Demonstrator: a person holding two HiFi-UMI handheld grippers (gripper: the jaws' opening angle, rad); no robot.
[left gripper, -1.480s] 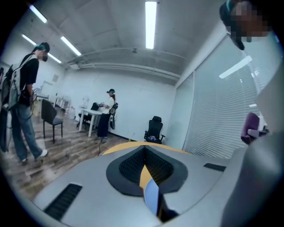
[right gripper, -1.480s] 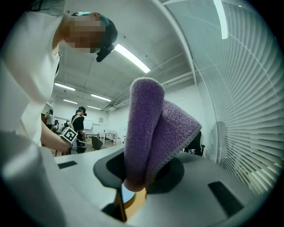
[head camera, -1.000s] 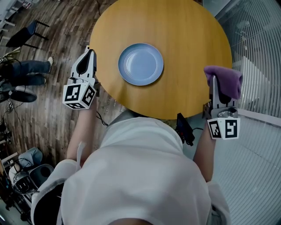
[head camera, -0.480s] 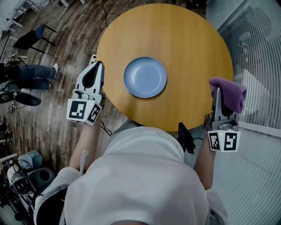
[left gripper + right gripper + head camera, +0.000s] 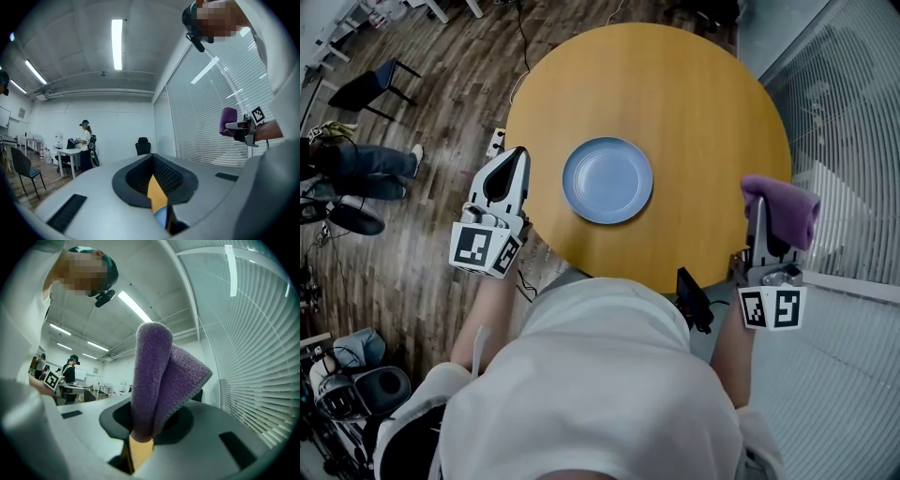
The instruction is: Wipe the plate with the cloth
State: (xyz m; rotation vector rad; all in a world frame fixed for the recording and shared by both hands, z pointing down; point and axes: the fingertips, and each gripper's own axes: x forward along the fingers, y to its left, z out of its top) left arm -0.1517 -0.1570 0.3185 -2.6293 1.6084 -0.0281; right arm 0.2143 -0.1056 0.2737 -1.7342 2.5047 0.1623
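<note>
A light blue plate (image 5: 607,180) lies empty near the front middle of the round wooden table (image 5: 694,103). My left gripper (image 5: 513,161) hangs shut and empty at the table's left edge, level with the plate; in the left gripper view its jaws meet with nothing between them (image 5: 161,213). Off the table's right edge, my right gripper (image 5: 761,202) is shut on a folded purple cloth (image 5: 783,209). In the right gripper view the cloth (image 5: 159,380) stands up out of the closed jaws and hides the fingertips.
A wall of white blinds (image 5: 853,141) runs along the right, close to my right gripper. Dark wooden floor (image 5: 422,112) lies to the left, with a chair (image 5: 366,86), a seated person's legs (image 5: 366,169) and gear (image 5: 356,384) at the far left.
Both grippers have risen a little. The left one has drifted inward to the table's left edge. The cloth stays gripped in the right one and the plate has not moved.
</note>
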